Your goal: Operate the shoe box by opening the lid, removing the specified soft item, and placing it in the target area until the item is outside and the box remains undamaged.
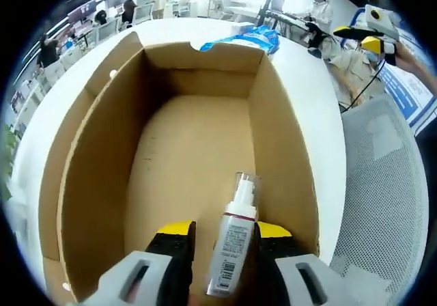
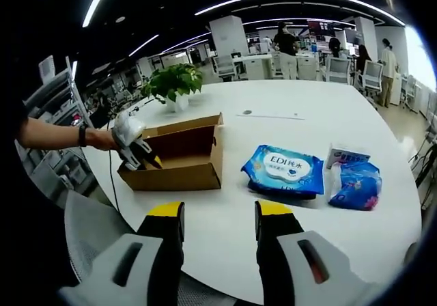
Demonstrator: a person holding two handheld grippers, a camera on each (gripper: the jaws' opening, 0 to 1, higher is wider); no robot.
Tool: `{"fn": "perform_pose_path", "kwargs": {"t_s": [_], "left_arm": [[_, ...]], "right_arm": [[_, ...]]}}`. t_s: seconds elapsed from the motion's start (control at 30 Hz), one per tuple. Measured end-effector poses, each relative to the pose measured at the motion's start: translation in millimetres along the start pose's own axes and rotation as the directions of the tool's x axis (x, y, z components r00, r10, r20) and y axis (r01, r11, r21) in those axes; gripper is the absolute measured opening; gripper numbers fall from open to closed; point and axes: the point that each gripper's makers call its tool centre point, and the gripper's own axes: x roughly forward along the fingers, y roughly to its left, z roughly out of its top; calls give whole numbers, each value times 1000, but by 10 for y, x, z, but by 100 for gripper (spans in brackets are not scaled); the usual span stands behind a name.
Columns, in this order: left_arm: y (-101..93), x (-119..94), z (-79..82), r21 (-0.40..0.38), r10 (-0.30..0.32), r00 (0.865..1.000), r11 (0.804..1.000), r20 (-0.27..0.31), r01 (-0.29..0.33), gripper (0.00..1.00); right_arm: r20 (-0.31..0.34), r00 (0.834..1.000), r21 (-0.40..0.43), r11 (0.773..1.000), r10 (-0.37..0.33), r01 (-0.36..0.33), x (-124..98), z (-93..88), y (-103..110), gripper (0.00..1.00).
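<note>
Left tool (image 1: pixel 223 241) grips; right tool (image 2: pixel 218 218) hangs parted.

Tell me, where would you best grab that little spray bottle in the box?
Probably its labelled body, below the nozzle. The spray bottle lies in the open cardboard box, already between the left gripper fingers. Coming from above through the open top, the fingers close across its round, narrow width.

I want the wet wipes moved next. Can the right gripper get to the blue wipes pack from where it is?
Probably yes: the right gripper is open and the blue wipes pack lies ahead on bare table, nothing between them.
</note>
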Motion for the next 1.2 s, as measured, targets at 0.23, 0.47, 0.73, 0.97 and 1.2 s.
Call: {"fn": "perform_pose_path", "kwargs": {"t_s": [0.23, 0.47, 0.73, 0.97, 1.2], "left_arm": [[-28, 31, -26, 30, 8, 1000, 1000, -13, -7, 20], [1, -84, 73, -129, -4, 998, 992, 69, 13, 19], [39, -254, 179, -136, 20, 993, 991, 116, -4, 19], [30, -420, 357, -92, 40, 984, 995, 173, -24, 19], [-54, -613, 691, -11, 34, 959, 999, 280, -32, 19]], "right_arm": [[-1, 1000, 4, 1000, -2, 2, 0, -11, -1, 38], [-6, 1000, 2, 1000, 5, -4, 14, -13, 4, 37], [-7, 1000, -5, 1000, 26, -26, 83, 16, 73, 37], [-14, 999, -22, 998, 51, -51, 135, 38, 130, 37], [-17, 996, -49, 995, 83, -84, 159, 86, 211, 37]]}}
